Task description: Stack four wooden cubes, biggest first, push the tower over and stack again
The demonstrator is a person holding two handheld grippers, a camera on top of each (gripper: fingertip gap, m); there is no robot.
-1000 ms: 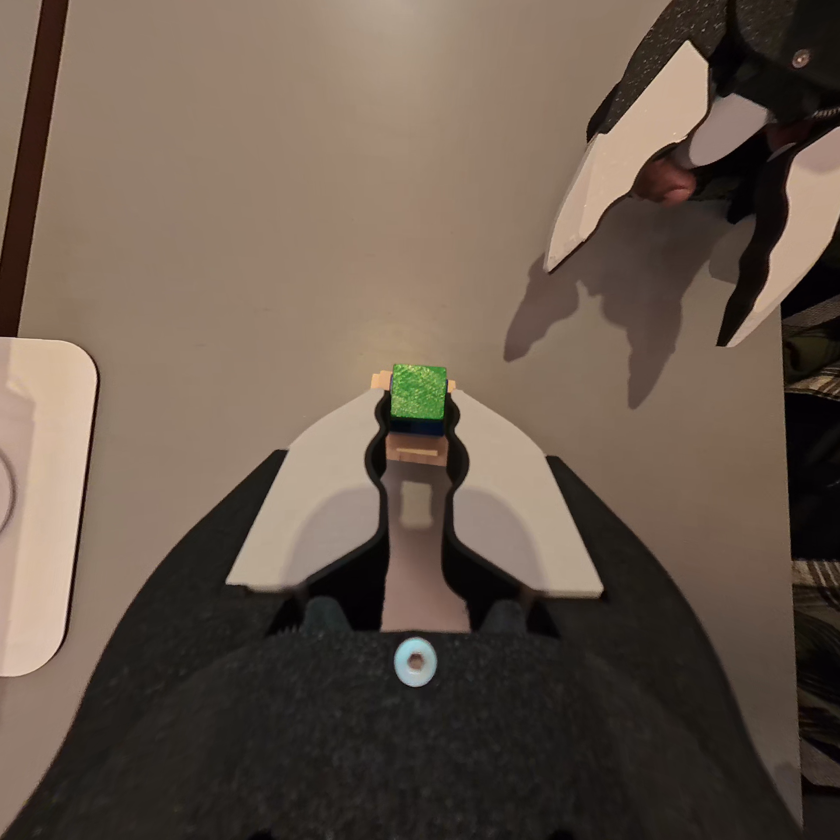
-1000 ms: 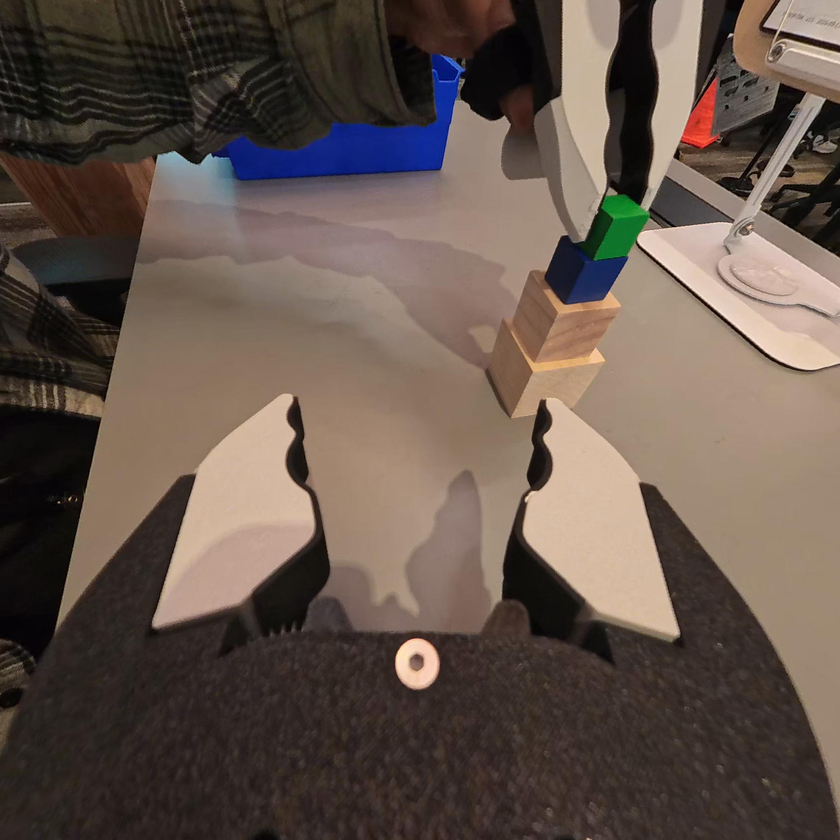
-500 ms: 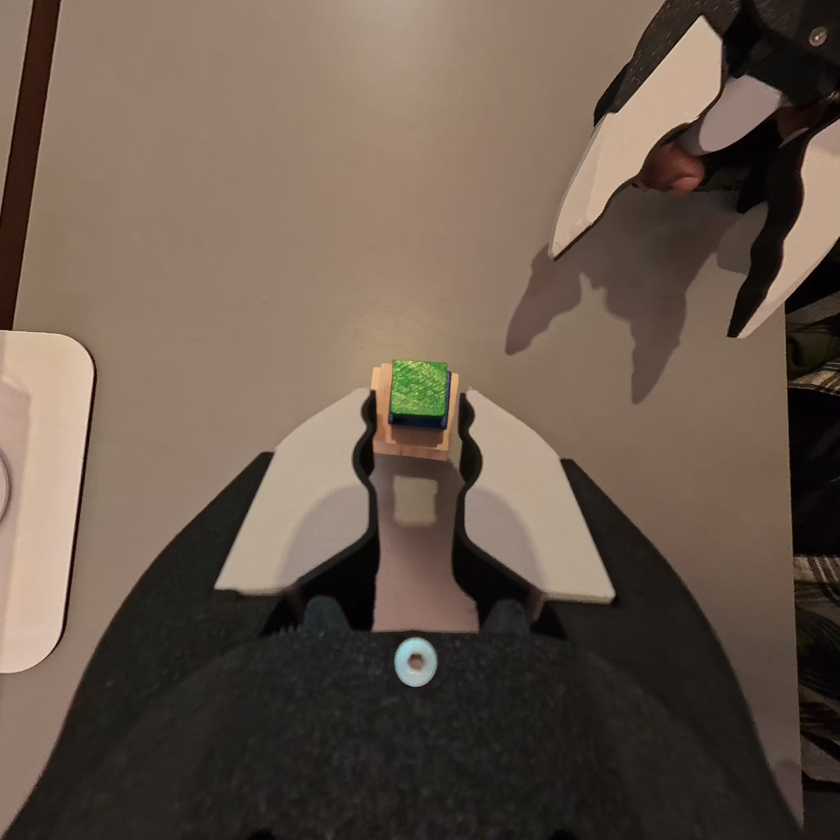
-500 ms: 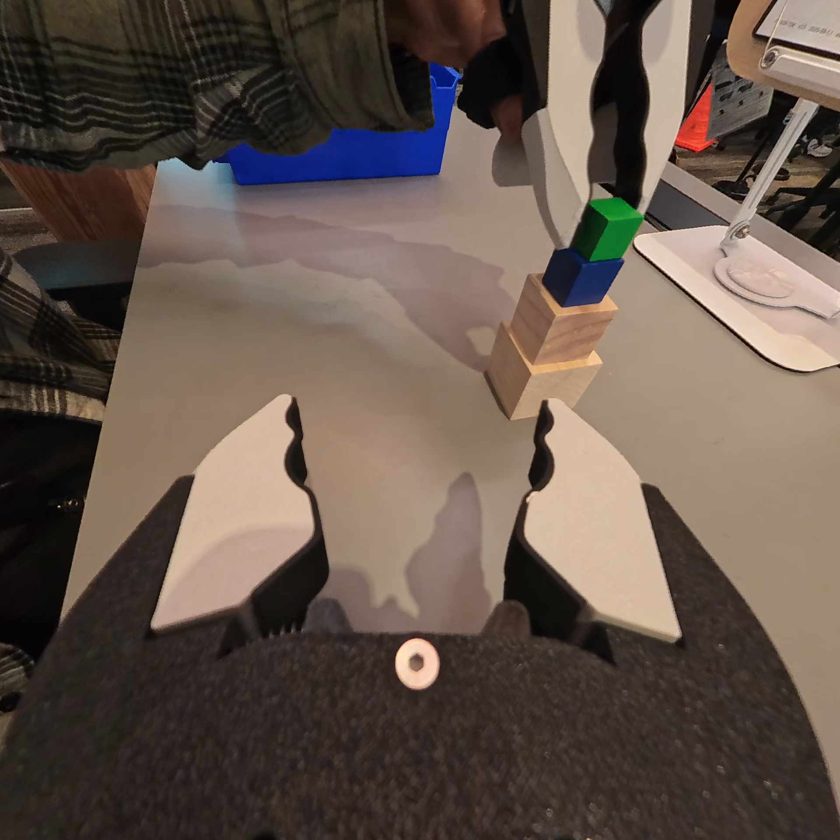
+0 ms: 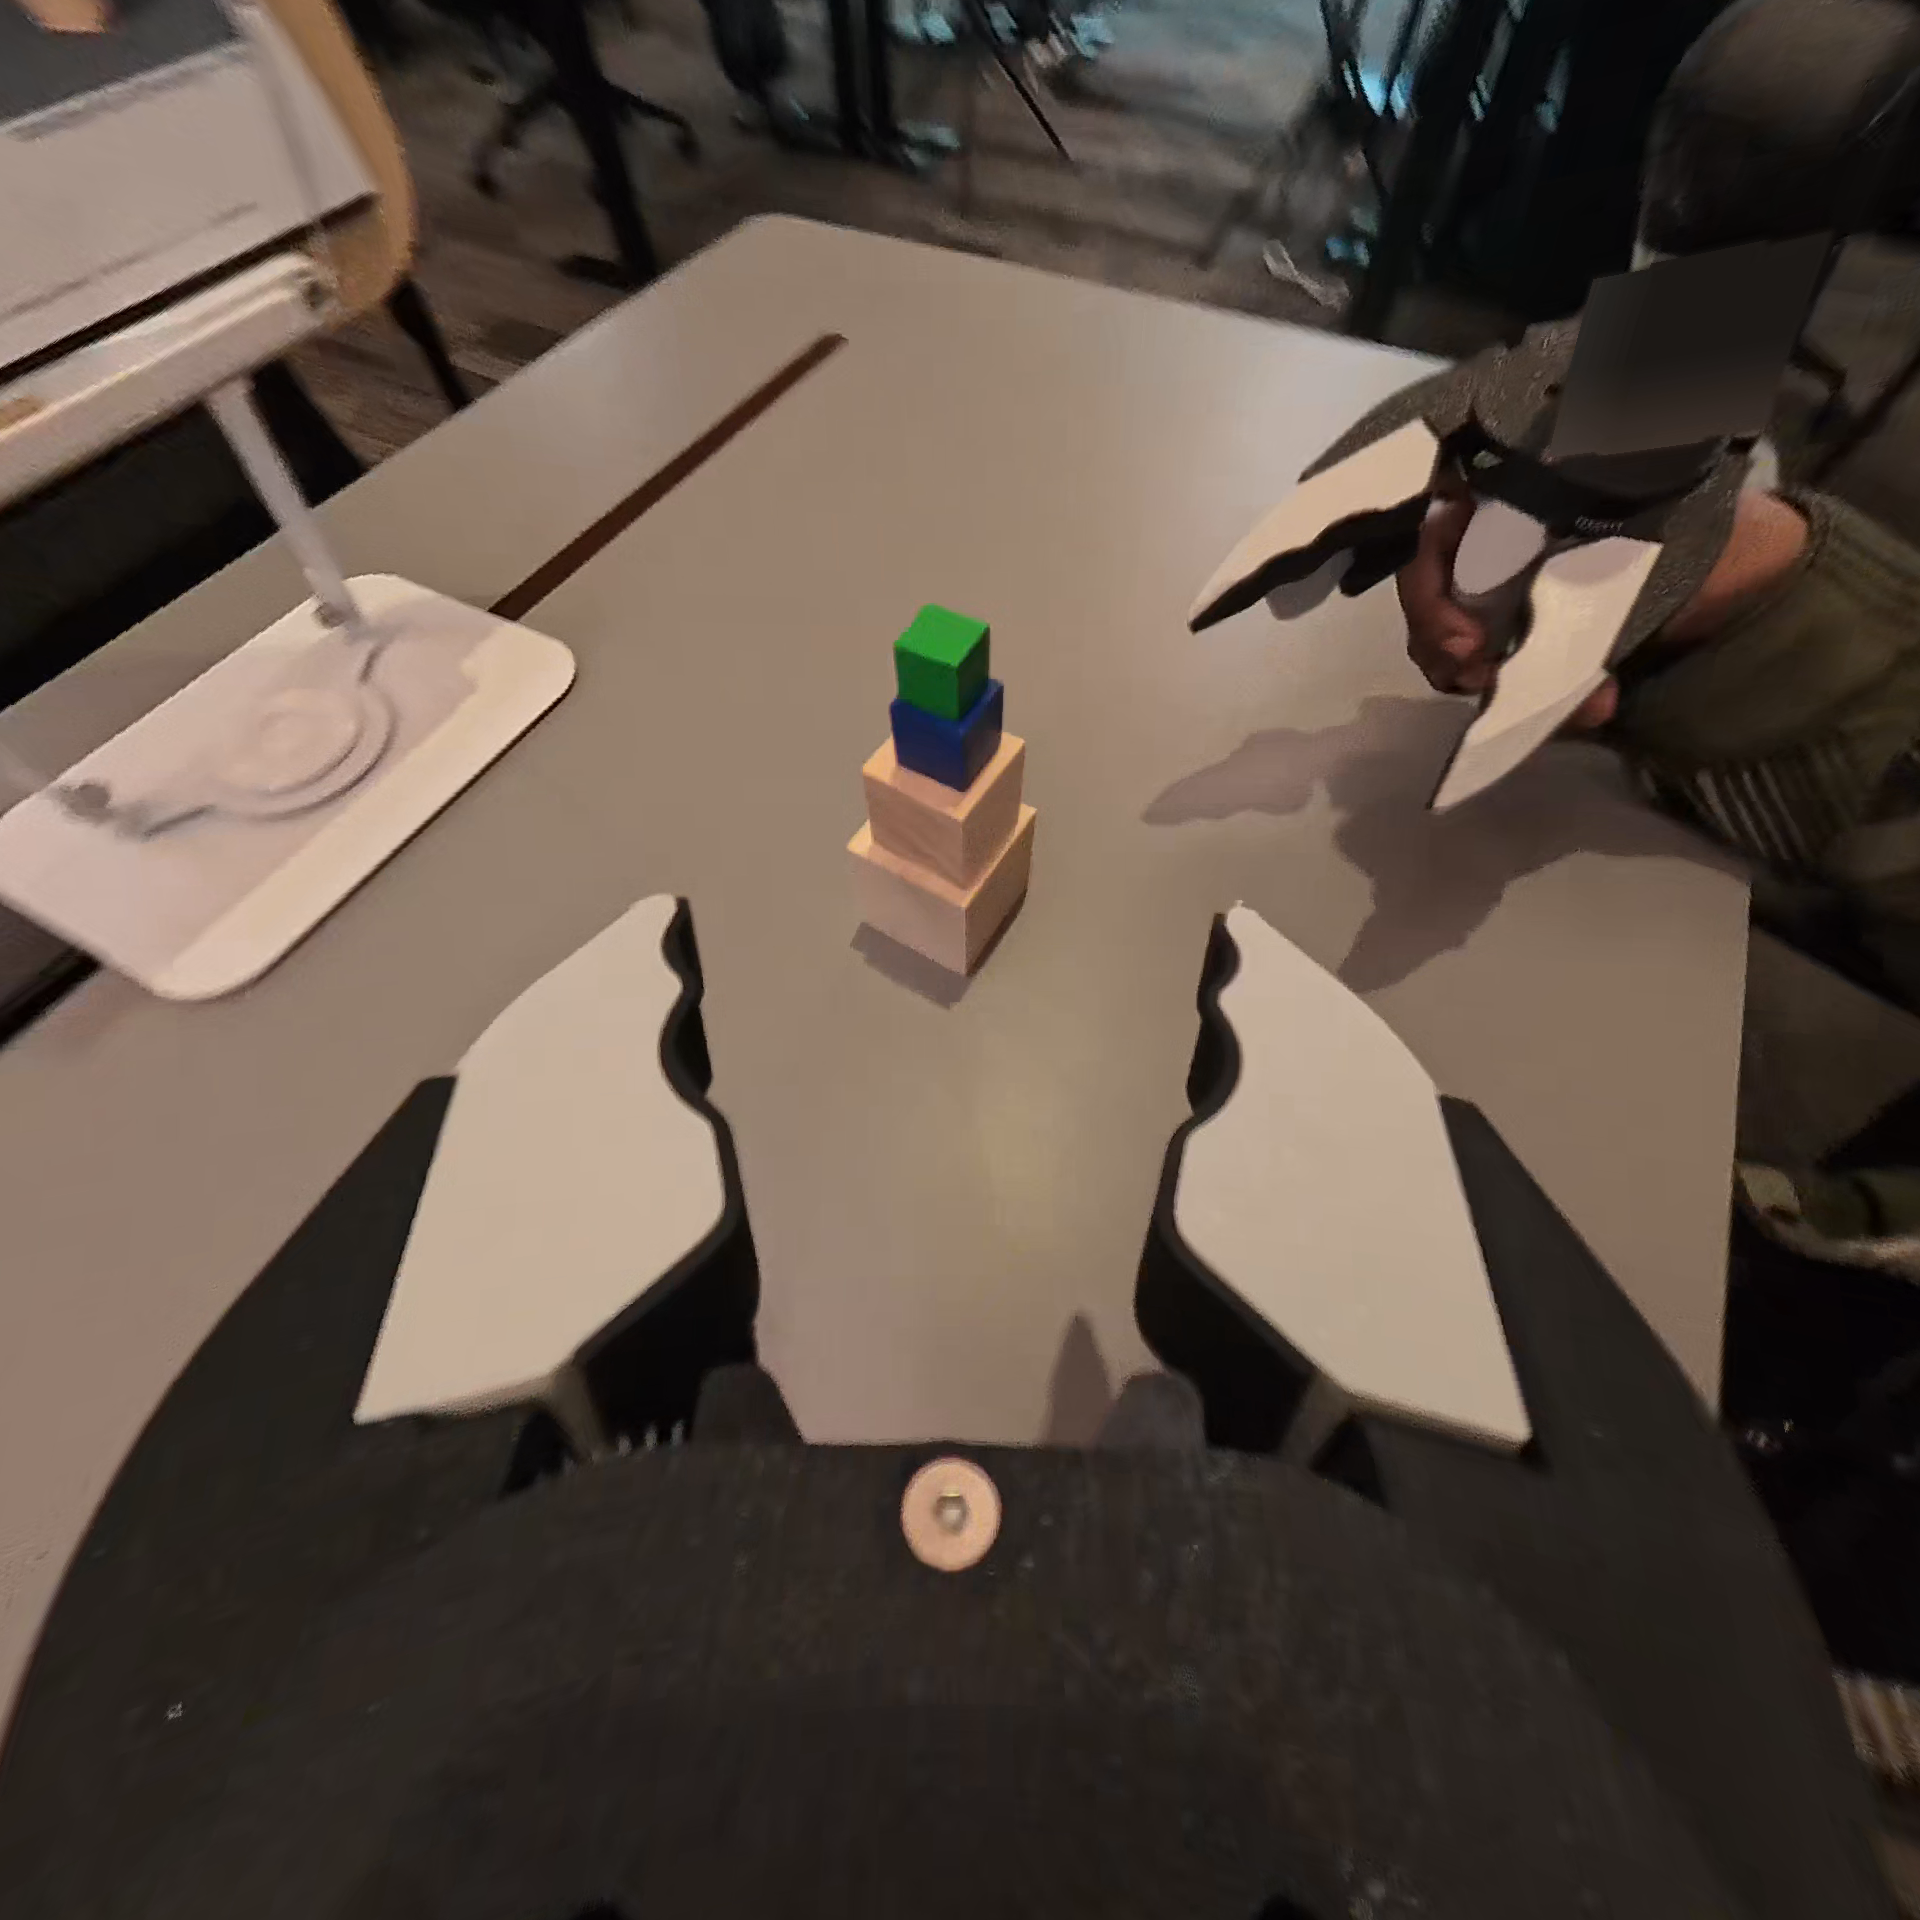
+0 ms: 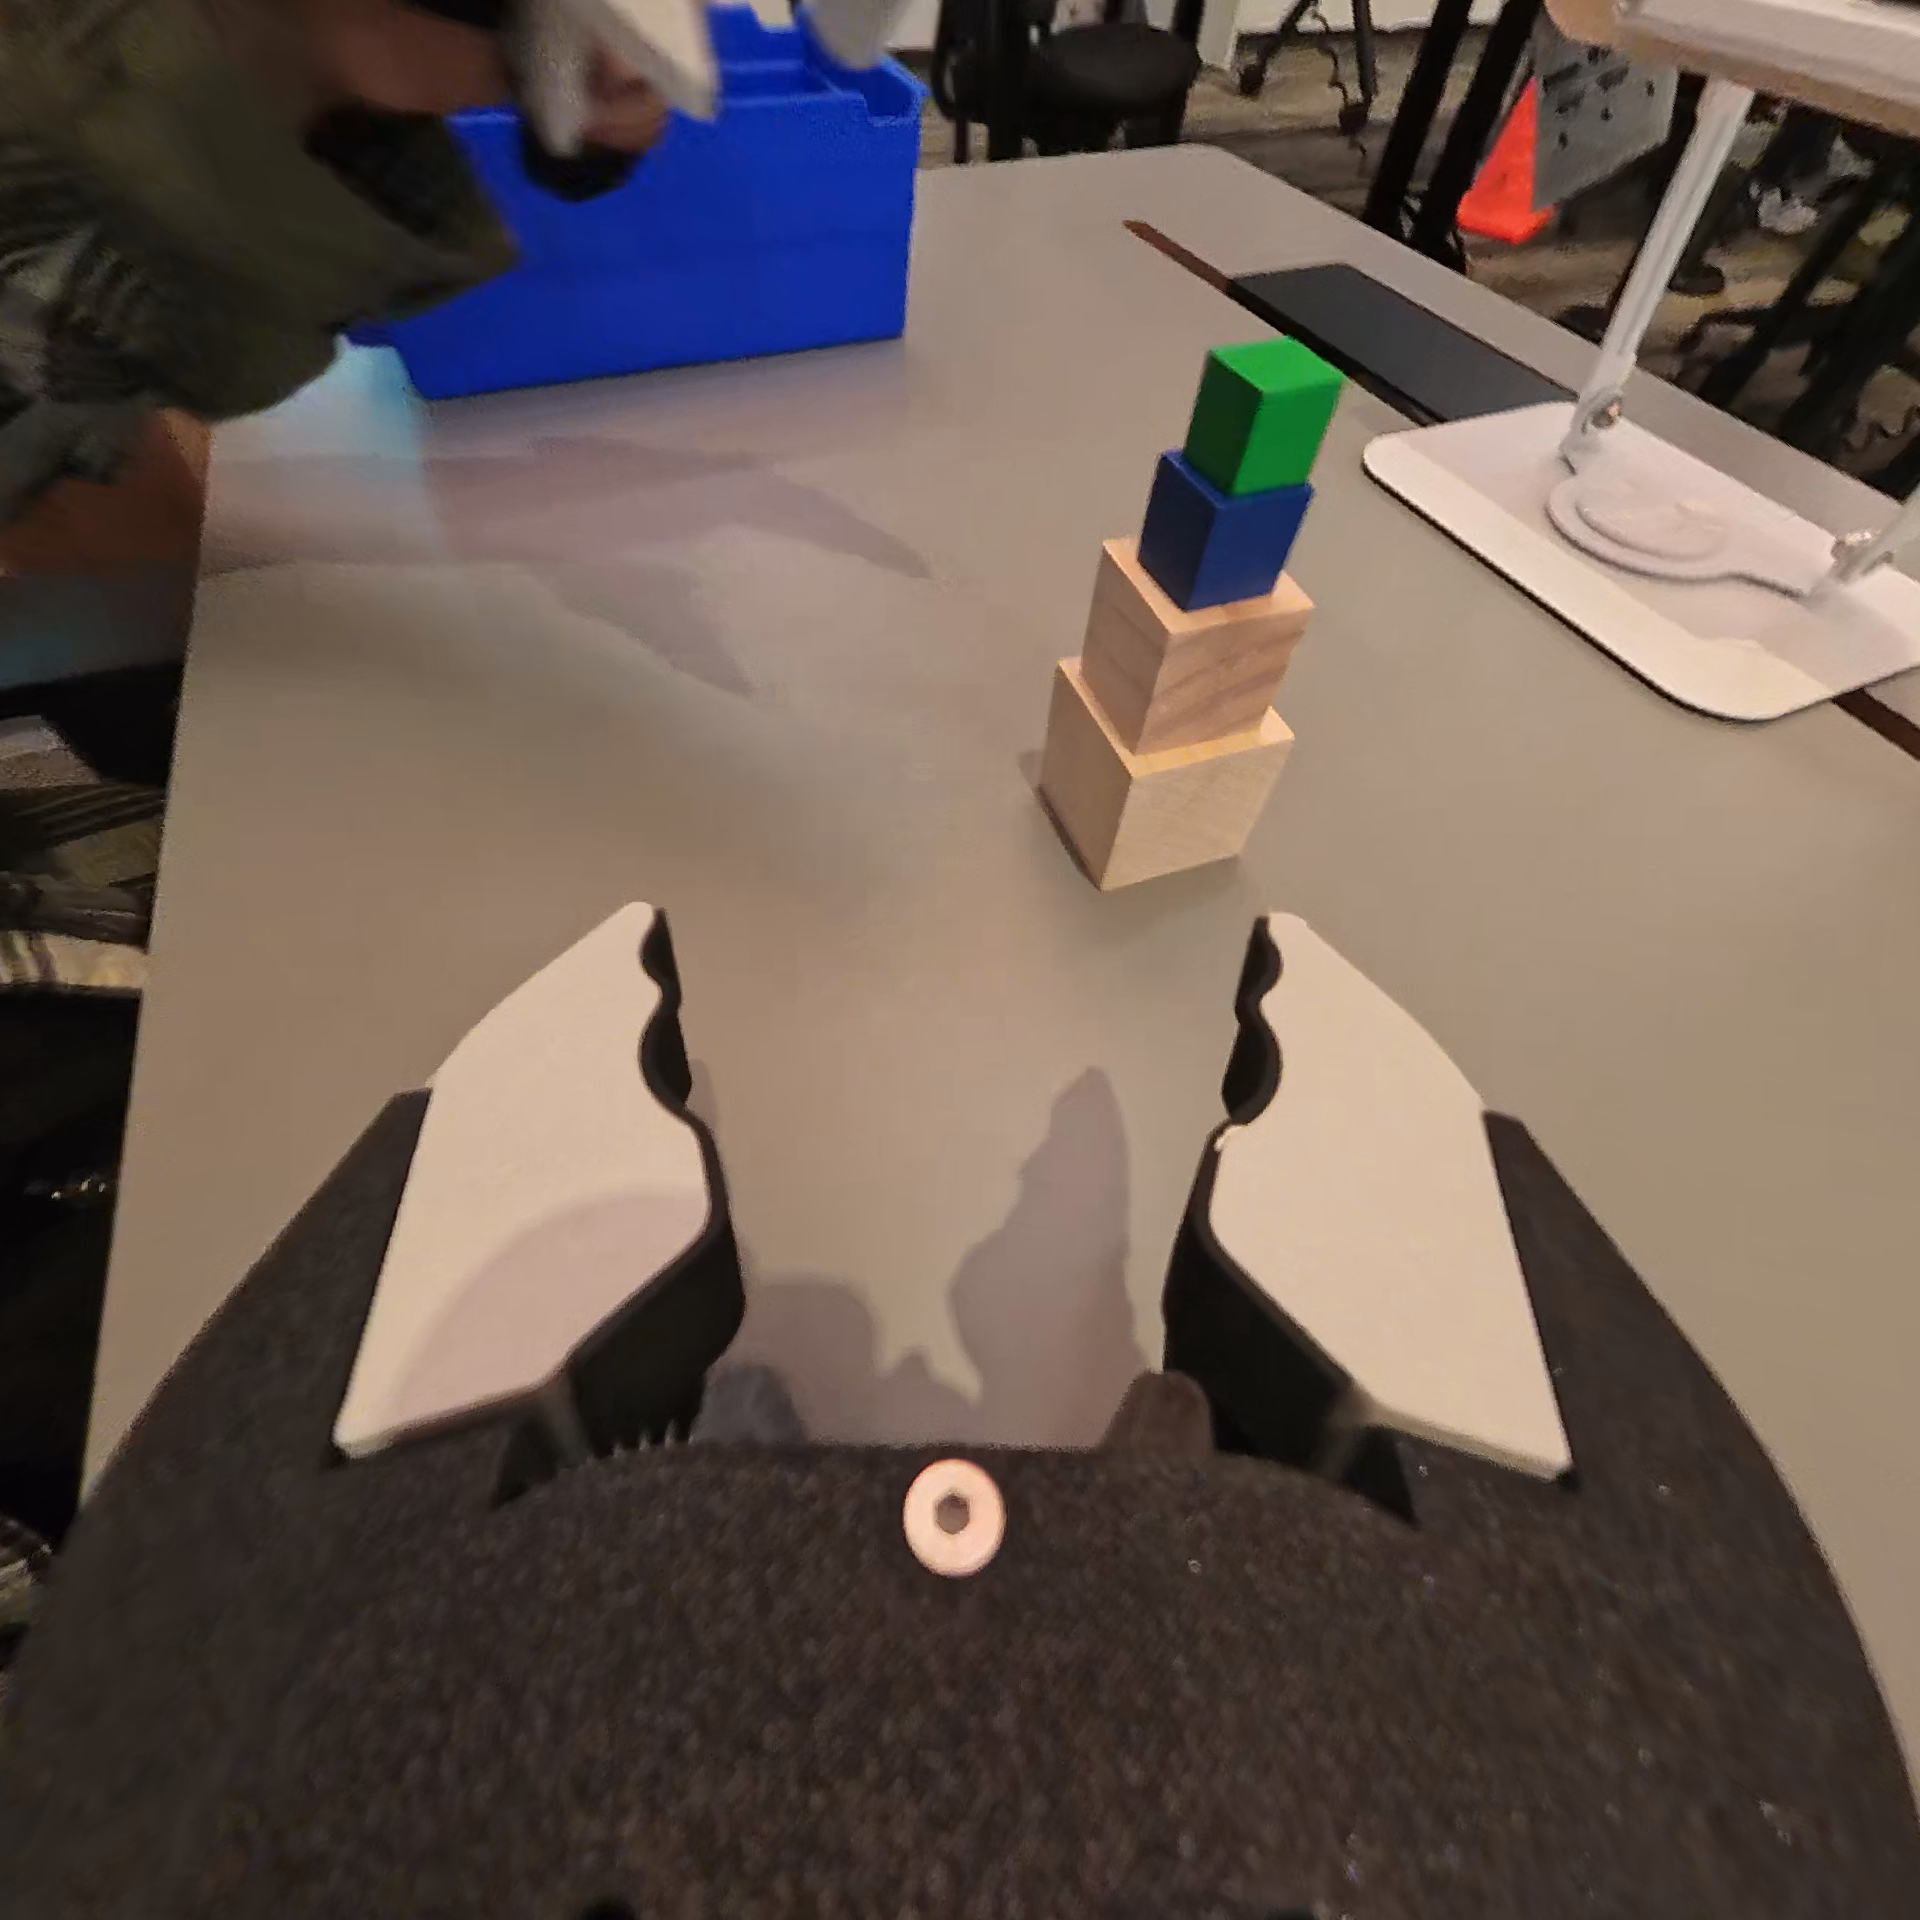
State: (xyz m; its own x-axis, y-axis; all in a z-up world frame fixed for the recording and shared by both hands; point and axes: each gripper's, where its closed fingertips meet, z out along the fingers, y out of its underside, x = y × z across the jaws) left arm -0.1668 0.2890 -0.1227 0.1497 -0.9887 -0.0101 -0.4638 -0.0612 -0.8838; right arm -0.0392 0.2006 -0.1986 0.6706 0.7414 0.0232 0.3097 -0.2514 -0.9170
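A tower of four cubes stands upright on the grey table (image 5: 1039, 436): a large plain wooden cube (image 5: 940, 896) at the bottom, a smaller plain wooden cube (image 5: 940, 805), a blue cube (image 5: 943, 732), and a green cube (image 5: 940, 662) on top. The tower also shows in the right wrist view, with the green cube (image 6: 1262, 418) topmost and the large cube (image 6: 1164, 795) at the base. My left gripper (image 5: 951, 914) is open and empty, pulled back in front of the tower. My right gripper (image 6: 956, 920) is open and empty, to the tower's near left; it also shows in the left wrist view (image 5: 1320, 717).
A white stand base (image 5: 260, 769) with a slim arm sits left of the tower in the left wrist view. A blue bin (image 6: 665, 229) stands at the table's far end. A dark flat slab (image 6: 1382, 338) lies behind the tower. A person's sleeve (image 6: 187, 208) is at the upper left. About 10 cm separates my right fingertips from the green cube (image 6: 1262, 418).
My left gripper opened wide, let go of the green cube on top of the tower, and drew up and back from it. The right gripper stayed open and hardly moved.
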